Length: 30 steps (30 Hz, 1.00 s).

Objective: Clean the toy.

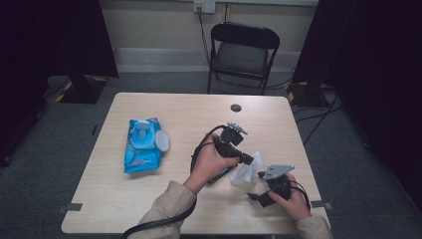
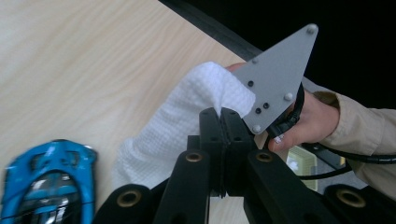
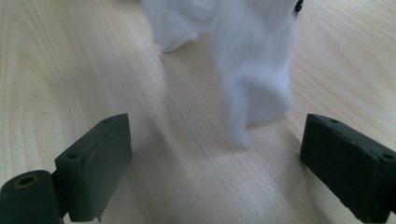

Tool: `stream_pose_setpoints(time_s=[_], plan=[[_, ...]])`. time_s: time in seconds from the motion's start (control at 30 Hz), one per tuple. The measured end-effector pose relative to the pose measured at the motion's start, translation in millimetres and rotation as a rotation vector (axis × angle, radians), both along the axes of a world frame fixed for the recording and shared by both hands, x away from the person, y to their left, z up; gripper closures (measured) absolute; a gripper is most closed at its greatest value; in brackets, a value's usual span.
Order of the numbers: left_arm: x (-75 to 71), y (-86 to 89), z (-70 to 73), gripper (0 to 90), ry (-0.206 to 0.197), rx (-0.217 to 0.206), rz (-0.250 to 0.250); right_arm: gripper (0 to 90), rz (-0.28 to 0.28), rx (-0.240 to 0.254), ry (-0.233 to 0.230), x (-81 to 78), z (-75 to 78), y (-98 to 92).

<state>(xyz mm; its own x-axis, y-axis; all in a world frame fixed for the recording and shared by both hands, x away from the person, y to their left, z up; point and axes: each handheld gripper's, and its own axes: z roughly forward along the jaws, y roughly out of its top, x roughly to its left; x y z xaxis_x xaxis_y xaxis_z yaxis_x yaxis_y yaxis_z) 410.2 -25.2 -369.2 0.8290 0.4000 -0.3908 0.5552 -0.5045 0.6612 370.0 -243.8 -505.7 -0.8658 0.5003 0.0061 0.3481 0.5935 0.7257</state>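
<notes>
My left claw [image 2: 223, 114] is clamped on the wipe [image 2: 182, 121], dangling it just above the table [image 1: 174, 112] beside the blue toy car [image 2: 46, 182]; right claw [image 3: 212, 163] gapes empty; next, probably wiping the car.

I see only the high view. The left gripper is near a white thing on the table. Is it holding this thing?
Observer: Yes. In the left gripper view, the left gripper is shut on the white wipe, pinching its top edge.
Operator: And the right gripper, is it closed too?
Observer: No. In the right gripper view, the right gripper is open, its jaws wide apart just above the table.
Operator: Is the wipe between those jaws?
Observer: Not quite; its lower end hangs just ahead of them. A blue toy car also lies beside the wipe.
</notes>
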Motion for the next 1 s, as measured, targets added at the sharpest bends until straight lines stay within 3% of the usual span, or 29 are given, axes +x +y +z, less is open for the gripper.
stream_pose_setpoints(time_s=[0.3,0.43,0.67,0.93,1.0], plan=[[-1.2,-13.0,-37.7,89.4,0.034,0.031,-0.012,8.3,-0.001,0.0,0.0,0.0,0.0,0.0],[-0.7,-13.2,-52.5,89.3,0.039,0.075,-0.001,8.3,0.0,0.0,0.001,0.0,0.0,0.0],[-0.2,-8.1,-71.5,88.7,0.015,0.134,0.01,8.3,0.001,-0.002,0.002,-0.1,0.1,-0.1],[-2.4,-4.2,-84.9,84.6,0.007,0.147,0.026,8.3,0.001,-0.002,0.001,-0.1,0.0,-0.1],[-2.0,-2.4,-84.4,79.9,-0.026,0.158,0.011,8.3,0.001,-0.002,0.002,-0.1,0.0,-0.1]])
